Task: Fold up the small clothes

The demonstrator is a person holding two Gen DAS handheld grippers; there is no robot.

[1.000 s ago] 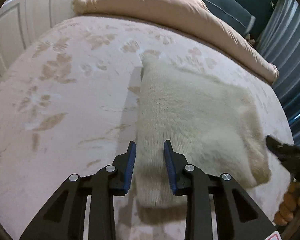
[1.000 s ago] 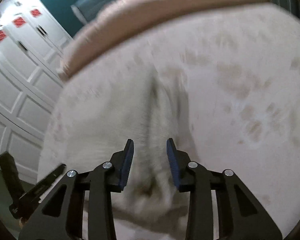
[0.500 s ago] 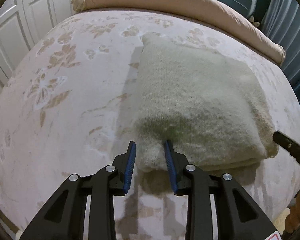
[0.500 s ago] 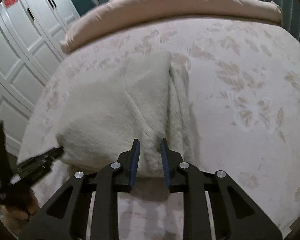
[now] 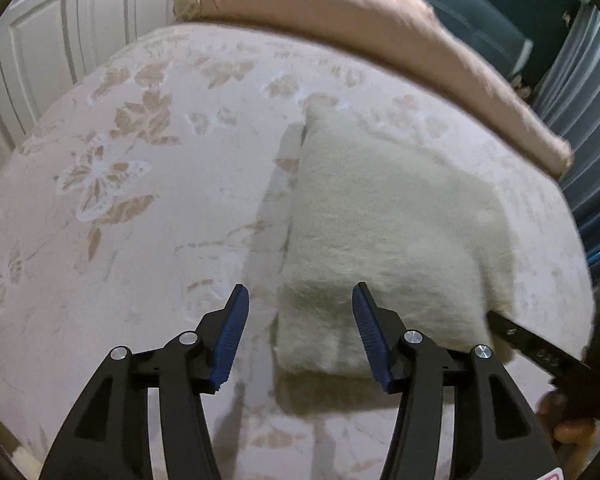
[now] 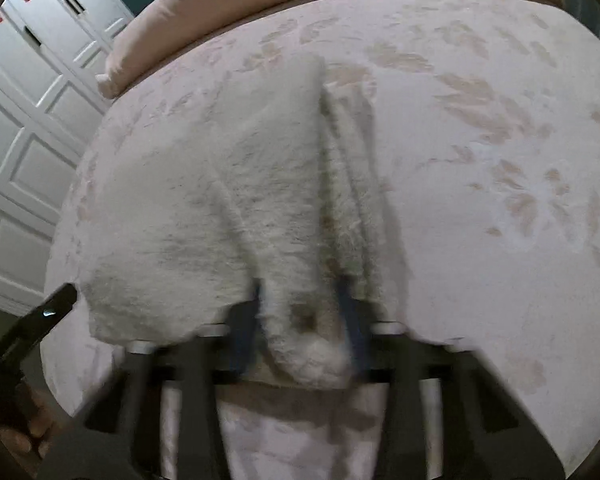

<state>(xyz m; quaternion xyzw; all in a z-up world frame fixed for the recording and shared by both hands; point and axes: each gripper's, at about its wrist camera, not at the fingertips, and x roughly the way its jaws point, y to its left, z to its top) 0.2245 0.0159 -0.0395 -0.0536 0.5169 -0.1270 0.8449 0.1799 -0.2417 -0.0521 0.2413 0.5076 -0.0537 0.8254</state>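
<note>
A cream fuzzy knit garment (image 5: 388, 232) lies folded on the bed. In the left wrist view my left gripper (image 5: 300, 332) is open, its blue pads on either side of the garment's near left corner, just above it. In the right wrist view the garment (image 6: 204, 216) fills the middle. My right gripper (image 6: 300, 320) is blurred; its jaws stand wide with a thick fold of the garment between them, and I cannot tell whether they press on it. The right gripper also shows at the left view's right edge (image 5: 540, 356).
The bed has a pale floral cover (image 5: 140, 208). A long peach bolster (image 5: 372, 40) lies along the far side. White panelled wardrobe doors (image 6: 28, 128) stand to the left, blue curtains (image 5: 580, 120) to the right.
My left gripper has opened wider around the garment's near corner. My right gripper has pushed forward, so the garment's fold now sits deep between its jaws, which look wider apart.
</note>
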